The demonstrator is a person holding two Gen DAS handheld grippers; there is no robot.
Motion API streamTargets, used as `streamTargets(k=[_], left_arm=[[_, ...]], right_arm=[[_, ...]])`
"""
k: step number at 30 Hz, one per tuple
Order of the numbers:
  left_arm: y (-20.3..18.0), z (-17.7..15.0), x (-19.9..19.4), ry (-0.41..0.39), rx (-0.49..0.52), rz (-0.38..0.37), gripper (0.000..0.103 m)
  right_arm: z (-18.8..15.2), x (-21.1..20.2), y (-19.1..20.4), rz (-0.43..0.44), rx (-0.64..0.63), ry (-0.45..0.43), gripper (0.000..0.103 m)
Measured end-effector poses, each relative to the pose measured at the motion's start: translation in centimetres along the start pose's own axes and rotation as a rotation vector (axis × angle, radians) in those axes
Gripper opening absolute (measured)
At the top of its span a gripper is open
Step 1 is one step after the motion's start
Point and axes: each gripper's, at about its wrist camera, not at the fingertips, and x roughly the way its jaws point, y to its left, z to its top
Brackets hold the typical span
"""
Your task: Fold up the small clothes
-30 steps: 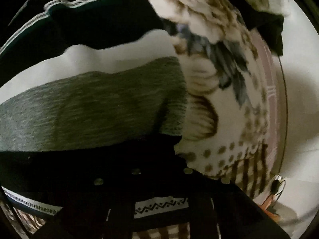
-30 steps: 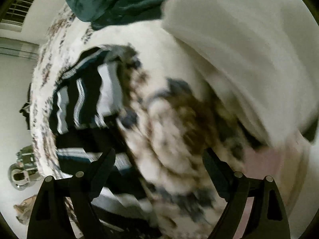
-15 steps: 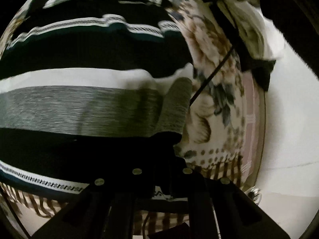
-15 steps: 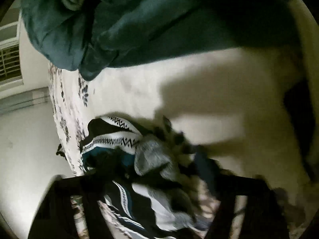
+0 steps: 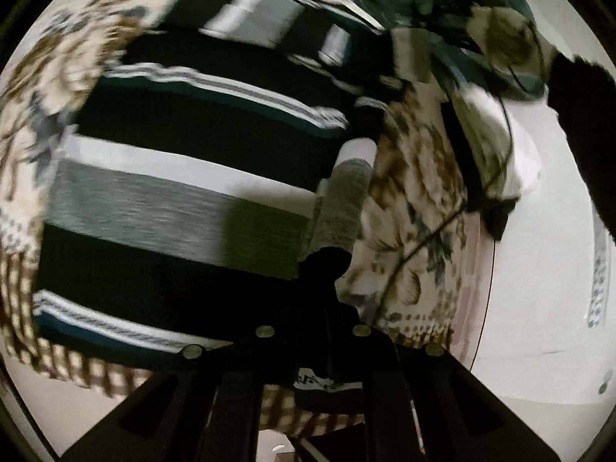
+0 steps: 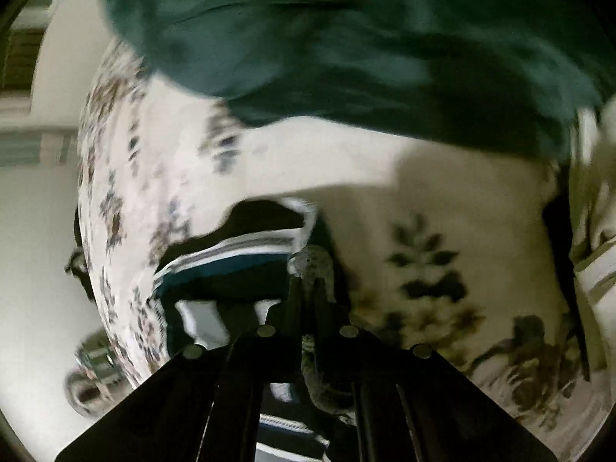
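Floral bedspread (image 6: 127, 177) over the bed, dim light, pale wall (image 6: 34, 254) beyond its left edge, slatted window blind (image 6: 19, 57) at upper left.

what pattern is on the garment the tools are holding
Broad black, white and grey stripes with thin teal bands on the sweater; clearest in the left wrist view.

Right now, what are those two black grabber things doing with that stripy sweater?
A person is folding a small striped sweater on a bed covered with a flowered blanket. Both grabbers are pinched shut on it: the left gripper holds a dark edge near the grey band, and the right gripper holds another bunched-up bit. A dark green garment lies heaped farther back. The fold isn't finished yet.
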Motion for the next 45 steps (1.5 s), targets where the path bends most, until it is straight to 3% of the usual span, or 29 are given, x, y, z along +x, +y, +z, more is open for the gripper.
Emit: streamTargets(k=[7,12,17,25,31,32,33,34,35,36,38,40,41,42,43,44,45], left_arm=[[9.8,0.8,-4.5,-0.068,-0.157,0.007,0.007],[16.1,0.3,-5.6,-0.087,-0.247,0.012,0.007],[21.1,-0.2,-5.2,-0.074,-0.305,0.016,0.003],[26.8,-1.6,-4.2,-0.044,-0.391,0.015,0.002],[28.3,-0.7,-4.1,-0.039,-0.397,-0.073,0.005],[28.2,-0.1,-3.9,-0.027,-0.388,-0.087,0.008],[28.2,0.4,-3.8,-0.023,-0.375,-0.104,0.02],[28.0,0.9,-3.6,-0.025,-0.356,-0.126,0.048],[27.8,1.3,-3.3,-0.026,-0.34,-0.141,0.058],[27.4,1.7,-3.1,-0.031,-0.325,-0.155,0.065],[26.2,2.4,-1.9,-0.015,-0.271,-0.191,0.065],[24.5,2.7,-0.1,0.018,-0.206,-0.163,0.06],[23.5,2.7,0.8,0.022,-0.164,-0.134,0.051],[22.9,2.5,1.5,0.031,-0.135,-0.108,0.009],[22.7,2.4,2.1,0.043,-0.119,-0.08,0.005],[22.6,2.2,2.3,0.036,-0.117,-0.071,0.005],[22.8,2.0,2.3,0.025,-0.129,-0.068,0.005]], right_arm=[[-1.7,1.1,13.8,-0.056,-0.147,0.001,0.004],[-3.9,6.9,24.5,-0.113,-0.23,0.026,0.004],[-6.0,14.0,32.0,-0.228,-0.315,0.05,0.004],[-8.7,22.0,37.9,-0.332,-0.39,0.064,0.004],[-9.4,24.1,39.3,-0.412,-0.447,0.094,0.005],[-9.3,24.4,39.2,-0.431,-0.462,0.114,0.005],[-9.3,24.5,39.0,-0.438,-0.465,0.126,0.007],[-9.2,24.4,38.5,-0.437,-0.461,0.146,0.01],[-9.1,24.2,38.2,-0.433,-0.457,0.156,0.022],[-9.1,23.9,37.9,-0.43,-0.453,0.162,0.041],[-9.2,23.4,37.1,-0.424,-0.451,0.175,0.057],[-9.1,23.3,36.2,-0.436,-0.447,0.186,0.058],[-9.1,23.3,35.6,-0.437,-0.436,0.192,0.058],[-9.1,23.2,35.0,-0.435,-0.426,0.196,0.058],[-9.2,23.1,34.7,-0.43,-0.421,0.192,0.057],[-9.3,22.8,34.5,-0.422,-0.423,0.169,0.042],[-9.5,22.4,34.5,-0.41,-0.431,0.142,0.005]])
